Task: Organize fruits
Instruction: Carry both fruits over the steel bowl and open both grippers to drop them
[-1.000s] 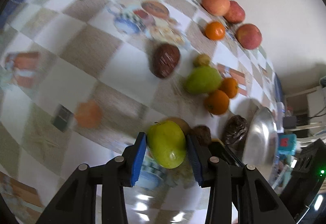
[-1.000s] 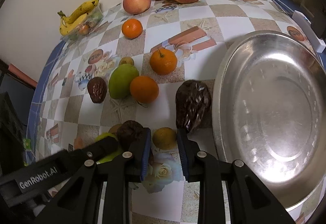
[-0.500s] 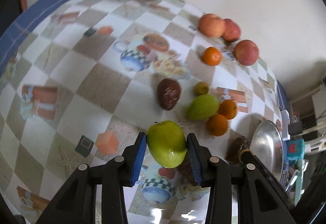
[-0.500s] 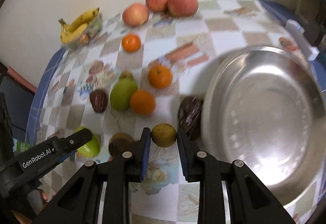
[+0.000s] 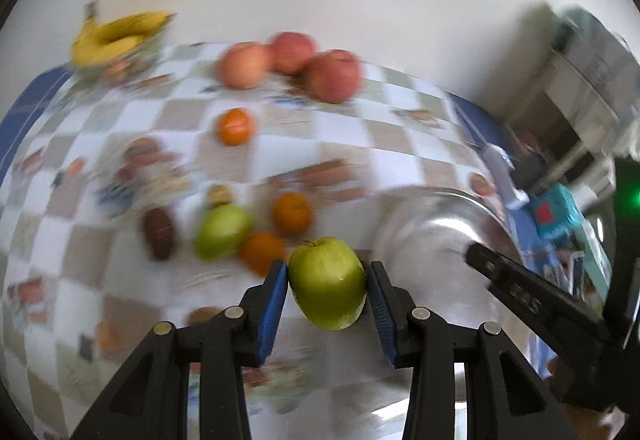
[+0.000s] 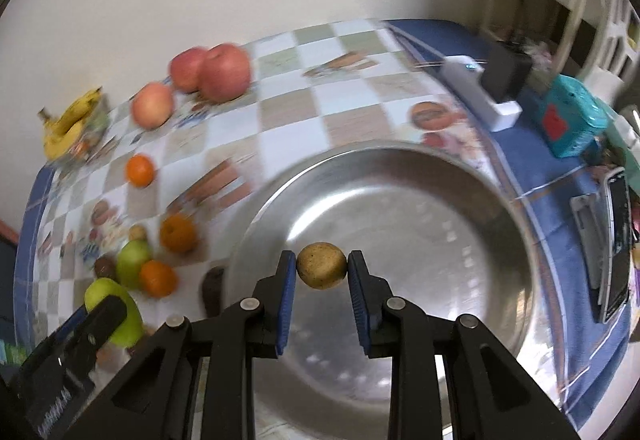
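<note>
The left gripper [image 5: 327, 282] is clamping a round green apple [image 5: 327, 282] between its two blue-padded fingers [image 5: 273, 306], both pads pressing flat against the fruit's sides, and the apple is hanging clear of the checkered tablecloth [image 5: 400, 136] – just beside the near-left rim of the wide, shallow steel basin [image 5: 432, 232]. The right gripper [image 6: 321, 272] is closing on a small, round, brownish-yellow fruit [image 6: 321, 271], its blue pads [image 6: 287, 292] touching that fruit on either side, and it is holding the fruit in the air over the middle of the steel basin [image 6: 460, 208], whose bare floor is showing all around it. In the right wrist view the left gripper's black body is reaching in at the lower left with the green apple [image 6: 114, 310] showing behind it, left of the basin's rim. Farther out on the cloth a loose cluster is lying together: a green pear-like fruit [image 5: 222, 232], two oranges [image 5: 291, 214] beside it, a small tan fruit [image 5: 219, 195] just behind it and a dark brown ribbed fruit [image 5: 159, 233] to its left. A third orange [image 5: 235, 126] is sitting apart, nearer the wall, where three reddish apples [image 5: 334, 76] are huddling close together – a bunch of yellow bananas [image 5: 116, 36] is resting on a clear container at the far left corner. A teal box [image 6: 568, 120] is standing on the blue cloth beyond the basin.
</note>
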`<action>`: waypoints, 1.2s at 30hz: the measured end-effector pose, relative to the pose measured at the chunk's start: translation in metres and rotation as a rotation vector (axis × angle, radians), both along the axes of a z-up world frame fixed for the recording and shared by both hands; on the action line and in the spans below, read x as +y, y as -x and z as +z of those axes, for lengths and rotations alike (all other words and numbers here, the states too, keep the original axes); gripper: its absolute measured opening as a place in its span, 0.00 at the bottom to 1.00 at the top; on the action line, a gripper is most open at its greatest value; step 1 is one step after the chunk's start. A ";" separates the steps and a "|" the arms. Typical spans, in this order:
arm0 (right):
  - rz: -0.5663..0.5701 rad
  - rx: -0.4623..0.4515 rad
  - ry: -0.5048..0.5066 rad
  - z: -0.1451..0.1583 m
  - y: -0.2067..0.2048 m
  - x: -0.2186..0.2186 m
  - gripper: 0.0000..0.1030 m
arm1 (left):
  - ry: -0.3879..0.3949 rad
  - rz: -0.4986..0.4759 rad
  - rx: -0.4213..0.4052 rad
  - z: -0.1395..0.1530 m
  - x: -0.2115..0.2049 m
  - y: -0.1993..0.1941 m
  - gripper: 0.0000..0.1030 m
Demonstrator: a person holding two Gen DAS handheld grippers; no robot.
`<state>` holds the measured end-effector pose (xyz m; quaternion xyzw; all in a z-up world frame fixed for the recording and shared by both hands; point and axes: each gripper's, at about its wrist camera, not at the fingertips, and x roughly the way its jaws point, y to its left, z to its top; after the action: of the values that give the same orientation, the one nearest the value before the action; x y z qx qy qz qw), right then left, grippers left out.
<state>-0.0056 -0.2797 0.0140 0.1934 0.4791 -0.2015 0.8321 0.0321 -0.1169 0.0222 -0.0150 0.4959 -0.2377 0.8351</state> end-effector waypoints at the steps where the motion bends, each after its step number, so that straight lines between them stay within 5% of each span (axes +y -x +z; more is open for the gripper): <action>1: -0.012 -0.004 -0.005 0.000 0.001 -0.005 0.27 | 0.002 -0.026 -0.005 0.000 -0.009 0.002 0.42; 11: -0.064 -0.007 -0.081 -0.017 -0.003 -0.041 0.27 | -0.061 -0.204 -0.018 -0.025 -0.083 0.009 0.42; 32: -0.041 0.056 -0.135 -0.056 -0.010 -0.045 0.28 | -0.110 -0.205 0.027 -0.050 -0.095 0.003 0.44; 36: -0.048 0.050 -0.122 -0.052 -0.008 -0.046 0.29 | -0.091 -0.205 0.025 -0.044 -0.093 0.005 0.58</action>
<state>0.0028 -0.3259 -0.0378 0.2501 0.5063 -0.1964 0.8016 0.0274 -0.2099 -0.0217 0.0708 0.5156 -0.2991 0.7998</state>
